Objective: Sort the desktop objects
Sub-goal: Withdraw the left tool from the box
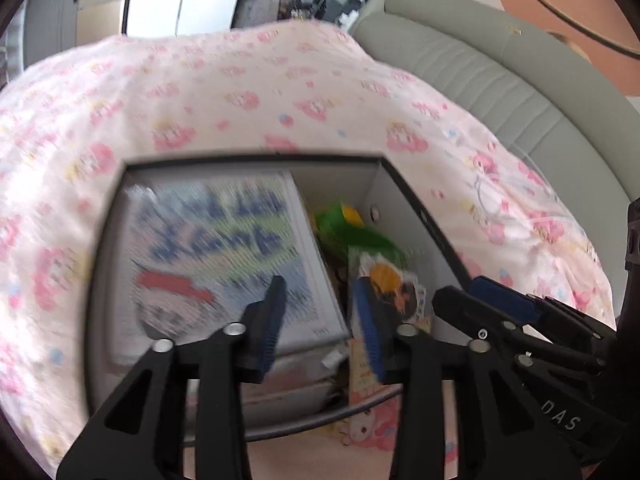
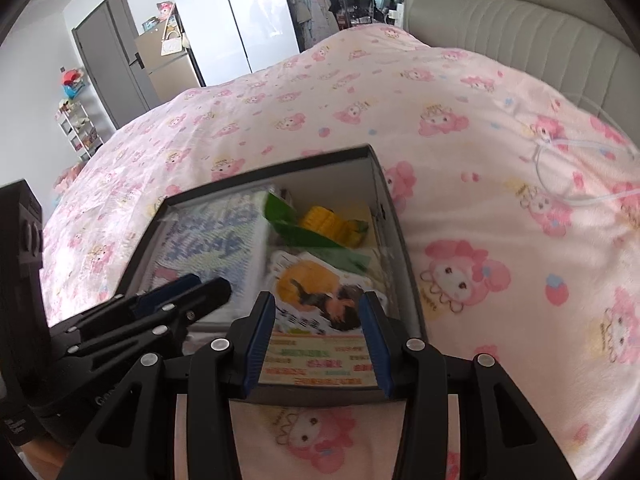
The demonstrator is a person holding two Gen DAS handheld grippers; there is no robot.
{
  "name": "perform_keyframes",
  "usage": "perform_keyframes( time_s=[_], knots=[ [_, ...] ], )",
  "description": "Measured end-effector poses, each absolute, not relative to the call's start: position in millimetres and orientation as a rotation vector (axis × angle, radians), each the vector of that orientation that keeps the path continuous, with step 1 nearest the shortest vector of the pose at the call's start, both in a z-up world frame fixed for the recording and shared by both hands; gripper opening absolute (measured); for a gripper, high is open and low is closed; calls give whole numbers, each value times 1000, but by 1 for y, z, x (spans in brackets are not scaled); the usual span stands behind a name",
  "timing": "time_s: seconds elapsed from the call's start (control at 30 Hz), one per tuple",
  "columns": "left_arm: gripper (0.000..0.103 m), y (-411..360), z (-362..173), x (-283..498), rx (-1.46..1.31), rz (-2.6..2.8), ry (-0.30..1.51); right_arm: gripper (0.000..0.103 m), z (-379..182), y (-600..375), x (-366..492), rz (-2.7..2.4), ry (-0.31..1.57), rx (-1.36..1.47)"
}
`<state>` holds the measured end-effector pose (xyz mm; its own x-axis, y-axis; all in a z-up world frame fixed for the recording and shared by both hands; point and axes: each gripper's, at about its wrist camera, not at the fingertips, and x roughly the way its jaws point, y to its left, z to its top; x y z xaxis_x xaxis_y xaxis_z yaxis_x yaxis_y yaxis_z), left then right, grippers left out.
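A dark open box (image 1: 416,208) (image 2: 394,216) sits on a pink patterned bedspread. Inside lie a blue-lettered book (image 1: 216,248) (image 2: 212,240), a green packet (image 1: 352,232) (image 2: 296,224), yellow corn-like items (image 2: 332,222) and a printed card packet with an orange patch (image 1: 394,284) (image 2: 320,296). My left gripper (image 1: 320,320) is open and empty above the box, over the book's right edge. My right gripper (image 2: 318,340) is open and empty above the card packet at the box's near end. Each gripper shows in the other's view: the right one (image 1: 500,304), the left one (image 2: 180,292).
The pink bedspread (image 2: 480,160) surrounds the box. A grey-green padded headboard (image 1: 500,80) (image 2: 520,20) runs along the right. A white cable (image 2: 568,176) lies on the bedspread at right. A door, cabinets and a toy shelf (image 2: 76,120) stand at the far left.
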<state>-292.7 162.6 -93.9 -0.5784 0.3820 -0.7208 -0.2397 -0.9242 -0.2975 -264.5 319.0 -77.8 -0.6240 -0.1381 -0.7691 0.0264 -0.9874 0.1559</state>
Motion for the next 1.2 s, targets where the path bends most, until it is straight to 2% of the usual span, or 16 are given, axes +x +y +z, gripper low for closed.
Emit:
perform_keyframes(
  time_s=[0.07, 0.13, 0.2, 0.3, 0.37, 0.47, 0.63, 0.8, 1.0, 1.07, 1.13, 1.2],
  knots=[
    [55, 146, -78, -295, -1173, 2562, -231, 46, -64, 307, -268, -2768, -163, 1308],
    [58, 130, -62, -297, -1142, 2619, -225, 60, -52, 294, -269, -2794, -132, 1294],
    [65, 113, -46, -299, -1112, 2675, -216, 60, -41, 279, -268, -2823, -85, 1273],
    [65, 88, -28, -296, -1082, 2739, -184, 60, -28, 258, -265, -2844, -51, 1239],
    [66, 72, -19, -292, -1068, 2769, -174, 60, -21, 248, -264, -2848, -79, 1224],
    [75, 51, -10, -285, -1056, 2795, -179, 61, -9, 231, -262, -2846, -117, 1209],
    [76, 23, 2, -270, -1047, 2827, -168, 61, 4, 200, -256, -2816, -87, 1180],
    [83, 3, 14, -253, -1032, 2858, -174, 61, 14, 179, -245, -2818, -67, 1161],
    [84, -8, 28, -226, -1036, 2887, -125, 61, 25, 165, -229, -2779, -34, 1179],
    [84, -10, 33, -214, -1015, 2898, -112, 64, 29, 163, -219, -2781, -9, 1176],
    [86, -12, 39, -201, -1000, 2911, -112, 78, 33, 163, -207, -2804, -7, 1159],
    [89, -14, 45, -186, -988, 2913, -110, 79, 38, 165, -193, -2823, -8, 1128]
  ],
)
